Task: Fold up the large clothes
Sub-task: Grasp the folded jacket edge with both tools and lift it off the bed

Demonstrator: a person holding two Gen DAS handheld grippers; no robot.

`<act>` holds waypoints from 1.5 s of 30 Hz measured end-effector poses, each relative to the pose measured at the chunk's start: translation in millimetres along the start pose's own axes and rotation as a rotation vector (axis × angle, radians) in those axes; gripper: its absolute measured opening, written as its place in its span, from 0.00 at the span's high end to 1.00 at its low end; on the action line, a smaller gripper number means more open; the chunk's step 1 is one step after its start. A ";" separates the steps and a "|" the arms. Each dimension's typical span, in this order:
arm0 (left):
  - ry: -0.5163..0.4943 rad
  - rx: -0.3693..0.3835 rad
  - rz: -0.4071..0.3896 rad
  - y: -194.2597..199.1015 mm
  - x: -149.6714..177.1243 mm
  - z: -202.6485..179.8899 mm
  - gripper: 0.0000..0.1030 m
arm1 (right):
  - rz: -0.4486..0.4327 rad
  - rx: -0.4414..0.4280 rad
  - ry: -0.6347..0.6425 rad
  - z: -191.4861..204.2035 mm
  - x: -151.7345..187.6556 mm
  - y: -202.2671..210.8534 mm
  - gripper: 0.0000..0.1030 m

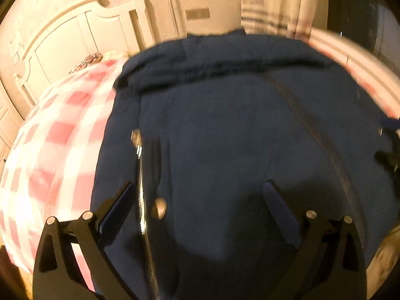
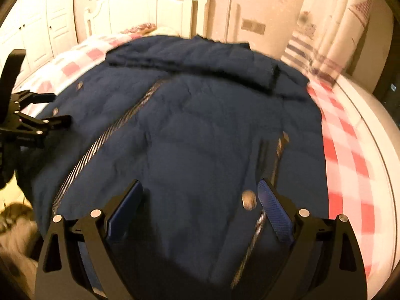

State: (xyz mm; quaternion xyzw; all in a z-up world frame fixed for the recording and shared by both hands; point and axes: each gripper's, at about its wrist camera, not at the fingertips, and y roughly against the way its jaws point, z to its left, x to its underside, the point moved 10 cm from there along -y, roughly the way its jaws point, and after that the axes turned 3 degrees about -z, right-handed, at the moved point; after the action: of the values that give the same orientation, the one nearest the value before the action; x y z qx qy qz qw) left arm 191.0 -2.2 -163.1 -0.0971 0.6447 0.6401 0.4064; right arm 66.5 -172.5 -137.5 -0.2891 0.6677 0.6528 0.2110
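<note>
A navy quilted jacket (image 1: 225, 130) lies spread on the bed, collar end at the far side, metal zip teeth running down its front. It fills the right wrist view too, where the jacket (image 2: 190, 135) shows both zip edges and silver snaps. My left gripper (image 1: 197, 192) hovers over its near part, jaws wide, nothing between the blue pads. My right gripper (image 2: 200, 192) also stands wide over the fabric, empty, a snap button (image 2: 248, 200) beside its right pad. The left gripper (image 2: 57, 110) shows at the left edge of the right wrist view.
The jacket rests on a pink-and-white checked bedspread (image 1: 55, 135), also visible on the right as bedspread (image 2: 350, 155). A white headboard (image 2: 150, 2) and wardrobe doors (image 2: 37, 20) stand behind. Striped curtains (image 2: 325, 37) hang at the far right. Something furry (image 2: 15, 230) lies low left.
</note>
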 end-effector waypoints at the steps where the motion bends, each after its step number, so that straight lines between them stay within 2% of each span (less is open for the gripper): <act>1: 0.023 0.028 -0.007 -2.3 8.0 2.6 0.02 | 0.003 -0.005 -0.018 -3.1 5.5 -4.6 0.10; 3: 0.084 0.071 -0.019 -3.6 16.2 6.2 0.02 | -0.041 -0.038 -0.090 -8.7 12.5 -4.4 0.09; 6: 0.063 0.028 -0.003 3.7 13.2 7.0 0.02 | -0.016 -0.001 -0.084 -6.6 11.9 0.4 0.09; 8: 0.048 0.034 -0.049 22.5 5.6 1.8 0.03 | -0.039 0.018 -0.067 1.4 4.7 16.3 0.09; 11: -0.008 0.080 -0.114 49.0 2.1 -18.0 0.02 | -0.091 -0.033 -0.017 24.7 0.9 35.1 0.09; 12: -0.039 0.079 -0.113 50.4 5.9 -26.4 0.02 | -0.086 -0.049 0.000 33.8 4.6 33.8 0.09; 14: -0.113 0.067 -0.059 37.0 24.0 -43.7 0.02 | -0.036 -0.061 0.050 51.5 22.1 16.1 0.08; 15: -0.123 0.040 -0.057 29.8 31.9 -45.7 0.02 | -0.057 -0.042 0.057 53.1 25.1 14.0 0.07; 16: -0.091 0.045 -0.097 32.7 32.4 -43.4 0.02 | -0.100 -0.041 0.041 52.1 25.6 15.7 0.07; 19: -0.074 0.079 -0.065 39.1 35.5 -34.3 0.02 | -0.078 -0.037 0.036 43.0 29.0 24.5 0.07; 22: -0.045 0.048 -0.115 56.8 37.7 -10.5 0.02 | -0.115 0.018 -0.013 16.4 33.9 47.4 0.07; 26: 0.053 -0.007 -0.129 73.0 62.2 41.3 0.02 | -0.137 0.006 -0.206 -30.6 73.8 76.8 0.07; 30: 0.177 0.043 -0.070 75.9 96.5 73.5 0.02 | -0.095 -0.024 -0.317 -52.8 118.8 79.9 0.07; 33: 0.231 0.101 -0.047 78.6 116.1 81.6 0.02 | -0.083 -0.071 -0.377 -57.6 137.0 69.5 0.07; 35: 0.227 0.122 -0.036 80.1 128.7 78.5 0.02 | -0.082 -0.108 -0.411 -58.0 139.5 61.8 0.07; 40: 0.222 0.118 -0.024 74.5 133.4 73.4 0.02 | -0.075 -0.153 -0.448 -54.7 132.3 43.7 0.07; 42: 0.214 0.114 -0.029 75.2 128.7 70.3 0.02 | -0.090 -0.156 -0.418 -45.1 122.4 46.1 0.20; 44: 0.183 0.093 -0.015 71.2 124.9 64.6 0.03 | -0.076 -0.094 -0.360 -40.0 119.2 45.2 0.42; 45: 0.157 0.064 0.001 68.8 125.3 60.2 0.04 | -0.060 -0.062 -0.326 -36.7 118.9 44.7 0.46</act>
State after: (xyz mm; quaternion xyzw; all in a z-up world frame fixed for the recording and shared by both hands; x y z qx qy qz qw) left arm 89.1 112.9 -183.9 -0.1335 0.6946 0.6101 0.3571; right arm -48.0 -223.0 -180.2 -0.2056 0.5950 0.7048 0.3271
